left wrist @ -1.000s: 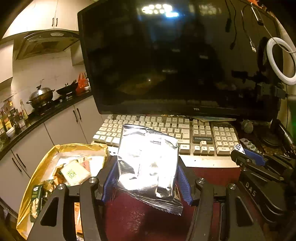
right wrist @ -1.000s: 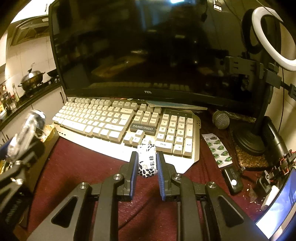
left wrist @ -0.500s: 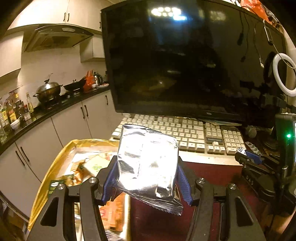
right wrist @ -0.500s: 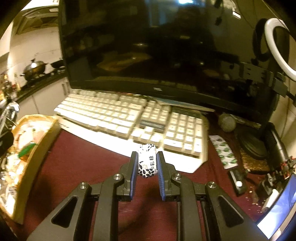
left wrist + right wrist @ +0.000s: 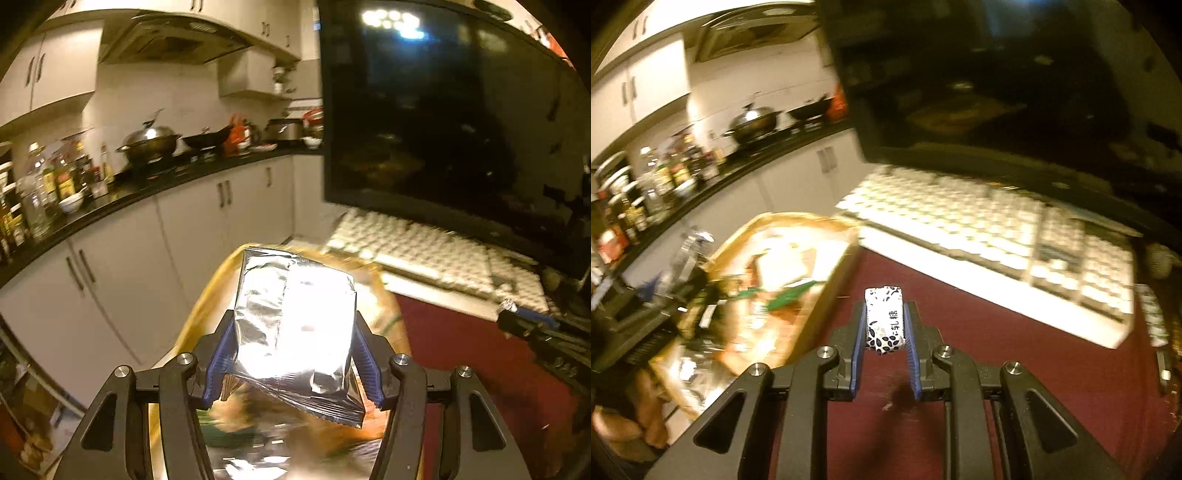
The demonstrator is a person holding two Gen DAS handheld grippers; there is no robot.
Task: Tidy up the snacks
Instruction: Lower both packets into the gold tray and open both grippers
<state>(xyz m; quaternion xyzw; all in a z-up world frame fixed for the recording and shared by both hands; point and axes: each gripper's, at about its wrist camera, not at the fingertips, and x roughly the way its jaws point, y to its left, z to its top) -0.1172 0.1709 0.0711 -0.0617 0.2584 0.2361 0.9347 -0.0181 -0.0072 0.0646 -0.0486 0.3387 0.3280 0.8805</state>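
My left gripper is shut on a silver foil snack bag and holds it above the gold snack tray, which holds several packets, blurred here. My right gripper is shut on a small white candy packet with dark spots and holds it above the dark red table, just right of the tray. The left gripper with the foil bag also shows at the left of the right wrist view. The right gripper shows at the right edge of the left wrist view.
A white keyboard lies beyond the tray in front of a large dark monitor. The dark red table stretches right of the tray. A kitchen counter with pots and bottles lies far left.
Both grippers have swung to the left with their packets. The foil bag is now over the tray, and the candy packet has come close to the tray's right side.
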